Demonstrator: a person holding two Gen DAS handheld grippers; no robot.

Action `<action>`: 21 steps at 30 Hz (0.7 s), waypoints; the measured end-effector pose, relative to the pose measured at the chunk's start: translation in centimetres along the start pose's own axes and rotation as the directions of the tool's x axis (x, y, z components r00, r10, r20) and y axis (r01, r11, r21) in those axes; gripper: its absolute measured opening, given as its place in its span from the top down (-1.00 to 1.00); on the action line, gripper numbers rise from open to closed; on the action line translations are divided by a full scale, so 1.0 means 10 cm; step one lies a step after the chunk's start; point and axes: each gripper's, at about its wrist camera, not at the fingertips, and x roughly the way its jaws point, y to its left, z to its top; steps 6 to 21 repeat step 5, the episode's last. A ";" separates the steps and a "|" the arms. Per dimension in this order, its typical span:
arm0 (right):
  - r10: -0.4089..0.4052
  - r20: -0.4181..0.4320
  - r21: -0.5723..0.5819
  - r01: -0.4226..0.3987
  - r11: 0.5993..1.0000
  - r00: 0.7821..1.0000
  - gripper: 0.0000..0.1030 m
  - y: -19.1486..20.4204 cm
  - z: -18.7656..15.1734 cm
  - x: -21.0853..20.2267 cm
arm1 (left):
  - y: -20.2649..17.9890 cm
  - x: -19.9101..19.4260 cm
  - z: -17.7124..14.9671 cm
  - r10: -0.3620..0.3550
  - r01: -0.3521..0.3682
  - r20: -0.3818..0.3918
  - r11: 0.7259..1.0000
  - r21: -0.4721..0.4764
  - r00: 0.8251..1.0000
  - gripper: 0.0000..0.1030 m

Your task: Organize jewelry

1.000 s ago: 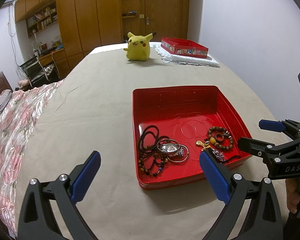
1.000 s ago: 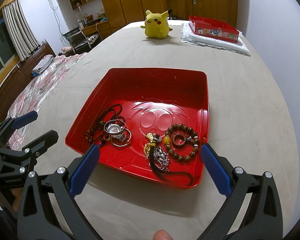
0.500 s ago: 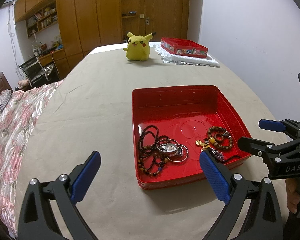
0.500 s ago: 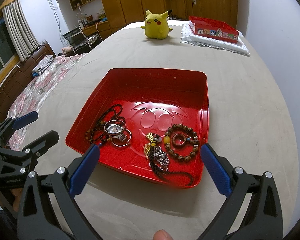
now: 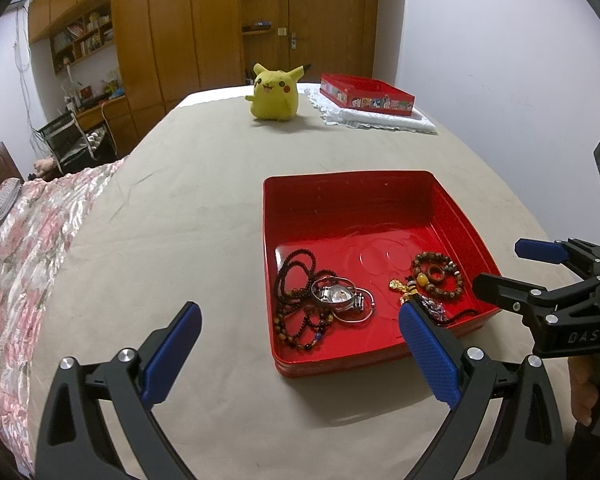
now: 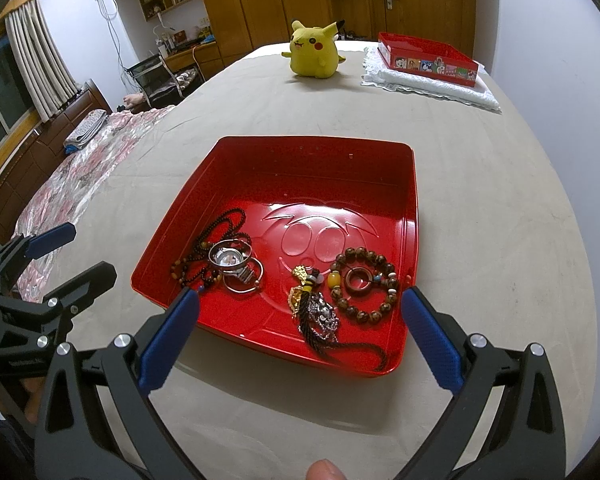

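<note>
A red tray (image 5: 340, 188) (image 6: 312, 152) lies on the beige bed cover. In it lie a dark bead necklace (image 5: 296, 276) (image 6: 220, 232), a silver watch (image 5: 336, 294) (image 6: 230, 258) with bangles, a gold charm with a dark tassel (image 5: 410, 296) (image 6: 312, 304), and a brown bead bracelet (image 5: 438, 276) (image 6: 364, 284). My left gripper (image 5: 300, 356) is open and empty, in front of the tray's near edge. My right gripper (image 6: 300, 340) is open and empty, also at the tray's near edge; it shows in the left wrist view (image 5: 520, 268).
A yellow Pikachu plush (image 5: 276, 92) (image 6: 314, 50) sits far back. A second red box (image 5: 366, 94) (image 6: 428, 60) rests on a white cloth at the back right. A floral quilt (image 5: 24, 232) covers the left side. A white wall runs along the right.
</note>
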 end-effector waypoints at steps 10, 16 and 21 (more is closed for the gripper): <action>0.000 0.000 0.000 0.000 1.000 1.000 -0.94 0.01 0.00 0.00 | 0.00 -0.01 0.00 0.004 -0.004 0.004 1.000 0.001 1.000 -0.92; 0.000 0.000 0.000 0.000 1.000 1.000 -0.94 0.01 0.00 0.00 | 0.00 -0.01 0.00 0.004 -0.004 0.004 1.000 0.001 1.000 -0.92; 0.000 0.000 0.000 0.000 1.000 1.000 -0.94 0.01 0.00 0.00 | 0.00 -0.01 0.00 0.004 -0.004 0.004 1.000 0.001 1.000 -0.92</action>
